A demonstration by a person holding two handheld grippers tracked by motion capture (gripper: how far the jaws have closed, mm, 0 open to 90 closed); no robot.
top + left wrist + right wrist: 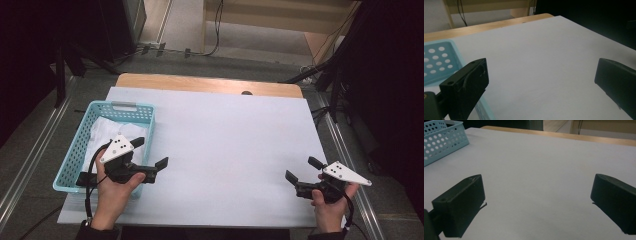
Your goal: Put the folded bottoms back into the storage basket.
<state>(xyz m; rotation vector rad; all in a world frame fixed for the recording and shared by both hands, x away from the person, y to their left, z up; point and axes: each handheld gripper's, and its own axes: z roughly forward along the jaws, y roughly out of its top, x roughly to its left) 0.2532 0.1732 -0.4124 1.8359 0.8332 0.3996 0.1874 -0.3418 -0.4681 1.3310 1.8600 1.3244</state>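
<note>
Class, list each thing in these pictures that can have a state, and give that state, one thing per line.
Left tongs: open, empty, beside the basket's right wall.
Right tongs: open, empty, low over the sheet.
Basket: upright, holds white cloth.
White cloth: crumpled inside the basket.
White sheet: flat on the table.

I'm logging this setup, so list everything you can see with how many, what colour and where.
Light blue perforated plastic basket: one, light blue, on the table's left side.
White crumpled cloth: one, white, inside the basket.
White sheet covering the table: one, white, spread over most of the tabletop.
Wooden table: one, light brown, its far edge bare beyond the sheet.
Black cables: several, black, on the floor behind the table.
Left tool: one, black with a grey plate, jaws open, over the basket's right edge.
Right tool: one, black with a grey plate, jaws open, at the sheet's right.
</note>
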